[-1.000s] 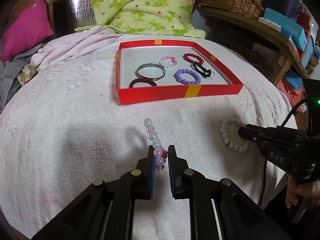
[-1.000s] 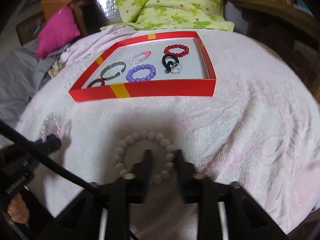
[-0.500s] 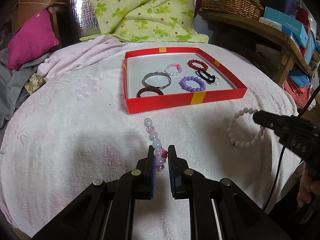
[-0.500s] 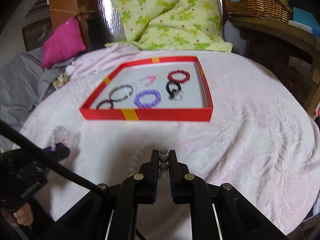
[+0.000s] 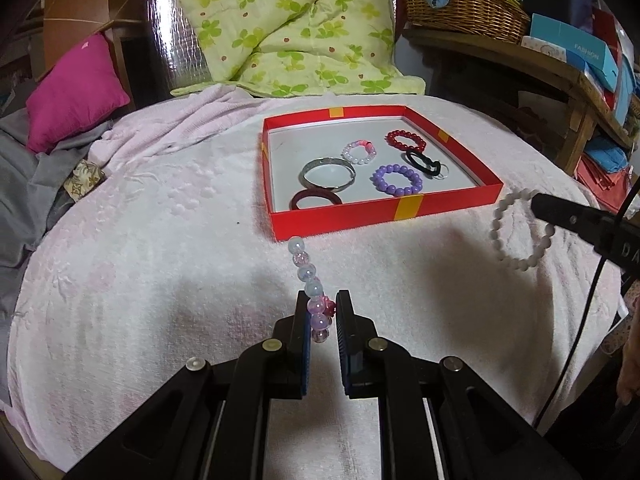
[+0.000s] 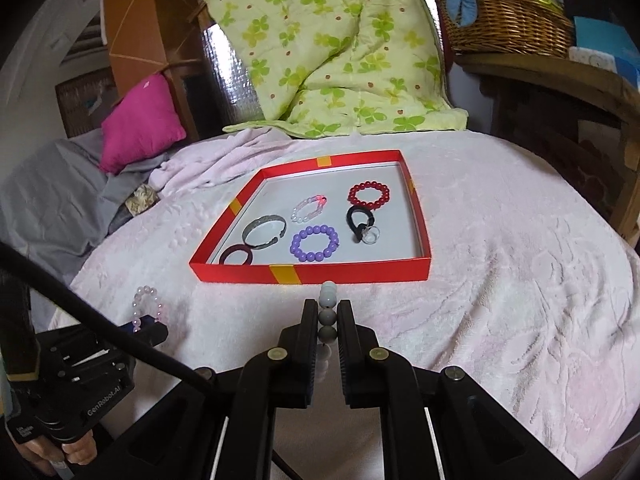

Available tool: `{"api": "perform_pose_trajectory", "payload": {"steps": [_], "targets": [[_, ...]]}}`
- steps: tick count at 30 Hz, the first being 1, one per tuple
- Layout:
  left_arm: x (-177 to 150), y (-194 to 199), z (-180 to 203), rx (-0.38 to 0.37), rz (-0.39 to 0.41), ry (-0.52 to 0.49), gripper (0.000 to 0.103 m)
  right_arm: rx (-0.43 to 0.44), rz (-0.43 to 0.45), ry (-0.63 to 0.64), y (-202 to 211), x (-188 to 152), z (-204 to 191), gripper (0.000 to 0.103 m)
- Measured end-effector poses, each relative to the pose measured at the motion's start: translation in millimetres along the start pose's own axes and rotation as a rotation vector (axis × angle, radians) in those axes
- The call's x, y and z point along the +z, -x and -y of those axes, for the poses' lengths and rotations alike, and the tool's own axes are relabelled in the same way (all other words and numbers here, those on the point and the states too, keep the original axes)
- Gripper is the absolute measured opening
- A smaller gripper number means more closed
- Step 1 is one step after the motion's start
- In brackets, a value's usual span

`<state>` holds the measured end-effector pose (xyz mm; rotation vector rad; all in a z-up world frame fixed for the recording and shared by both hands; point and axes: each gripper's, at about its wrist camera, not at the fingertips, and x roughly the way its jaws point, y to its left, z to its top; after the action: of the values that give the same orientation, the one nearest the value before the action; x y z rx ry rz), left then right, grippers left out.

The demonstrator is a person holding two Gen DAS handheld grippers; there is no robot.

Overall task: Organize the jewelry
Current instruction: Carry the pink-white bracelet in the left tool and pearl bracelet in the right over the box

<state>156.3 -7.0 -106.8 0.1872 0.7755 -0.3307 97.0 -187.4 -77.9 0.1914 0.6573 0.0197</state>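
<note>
My left gripper (image 5: 322, 312) is shut on a bracelet of clear, pink and lilac beads (image 5: 308, 272), held edge-on above the pink blanket. The right gripper (image 6: 326, 318) is shut on a white bead bracelet (image 6: 328, 300), lifted off the blanket; in the left wrist view that white bracelet (image 5: 516, 232) hangs as a ring from the right gripper's tip (image 5: 538, 204). Ahead lies the red tray (image 5: 384, 216) (image 6: 312, 272) holding a silver bangle, a dark red ring, and purple, red, pink-white and black bracelets.
A green clover-print quilt (image 6: 340, 52) and a magenta pillow (image 6: 140, 124) lie behind the tray. A wooden shelf with a wicker basket (image 5: 464, 4) and boxes stands at the right. A person's hand (image 6: 60, 452) grips the left gripper's handle.
The right gripper closed on the white bracelet and lifted it off the blanket toward the tray. The left gripper kept its grip on the clear-pink bracelet and tilted slightly.
</note>
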Motion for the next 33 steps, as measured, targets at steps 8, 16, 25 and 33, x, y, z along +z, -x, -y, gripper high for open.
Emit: {"api": "perform_pose_trajectory", "payload": {"steps": [8, 16, 25, 33], "targets": [[4, -3, 5, 0.053, 0.012, -0.028, 0.012, 0.019, 0.038, -0.060, 13, 13, 21, 0.010], [12, 4, 19, 0.057, 0.023, -0.069, 0.012, 0.045, 0.049, -0.112, 19, 30, 39, 0.010], [32, 13, 35, 0.072, 0.049, -0.125, 0.012, 0.078, 0.065, -0.084, 9, 62, 32, 0.010], [83, -4, 14, 0.039, 0.087, -0.047, 0.013, 0.129, 0.061, -0.119, -20, 94, 31, 0.011]]}}
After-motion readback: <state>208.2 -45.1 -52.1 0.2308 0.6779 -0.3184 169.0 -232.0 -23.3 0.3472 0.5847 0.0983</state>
